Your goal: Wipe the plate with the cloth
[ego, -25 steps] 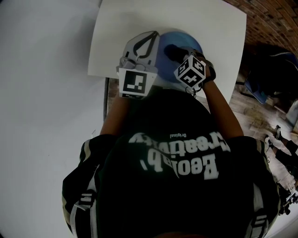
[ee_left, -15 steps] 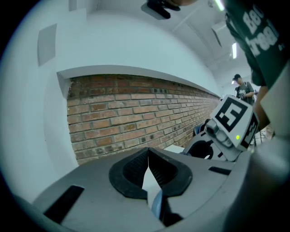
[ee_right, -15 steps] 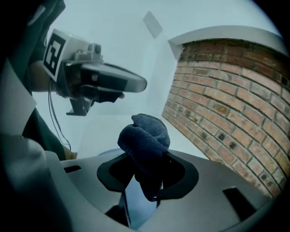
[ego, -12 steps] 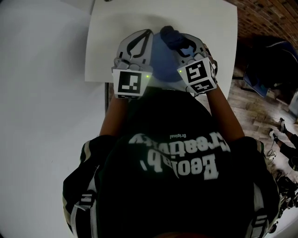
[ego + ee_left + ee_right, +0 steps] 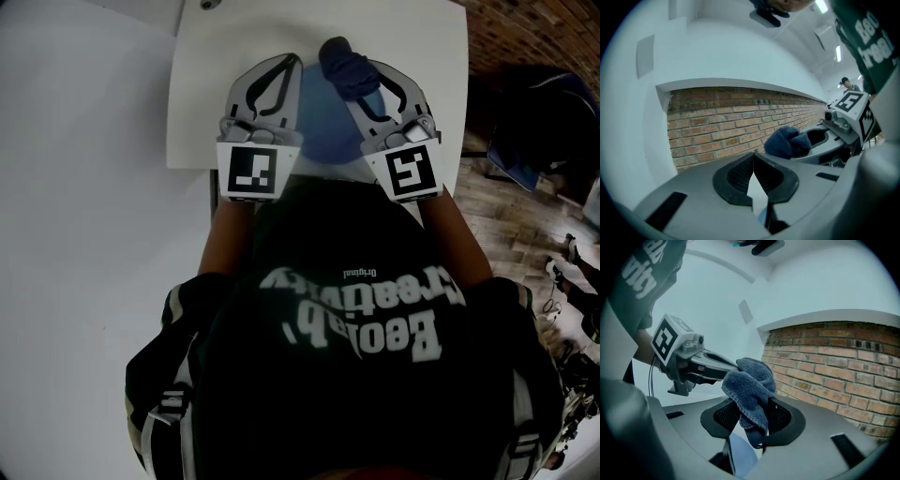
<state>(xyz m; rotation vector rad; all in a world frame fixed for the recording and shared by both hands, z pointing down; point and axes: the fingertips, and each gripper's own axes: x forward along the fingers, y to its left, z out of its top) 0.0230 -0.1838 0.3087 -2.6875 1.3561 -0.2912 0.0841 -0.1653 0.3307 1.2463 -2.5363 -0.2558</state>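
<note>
A blue plate (image 5: 323, 122) is held up over the white table (image 5: 197, 112), between my two grippers. My left gripper (image 5: 286, 61) is at the plate's left rim; in the left gripper view its jaws (image 5: 753, 161) meet at the tips, with a sliver of the blue plate (image 5: 761, 218) between them lower down. My right gripper (image 5: 354, 70) is shut on a bunched dark blue cloth (image 5: 342, 64) at the plate's far edge. In the right gripper view the cloth (image 5: 750, 380) bulges out above the jaws (image 5: 757, 427), and the plate (image 5: 743, 453) shows beneath them.
The table's right edge runs close to my right gripper. Beyond it are a brick surface (image 5: 525, 28) and a dark bag (image 5: 544, 122) on the floor. The person's torso in a dark shirt hides the near part of the table.
Both grippers have moved away from the body toward the far side of the table. The cloth went from the plate's middle to its far edge. The marker cubes have turned to face the head camera.
</note>
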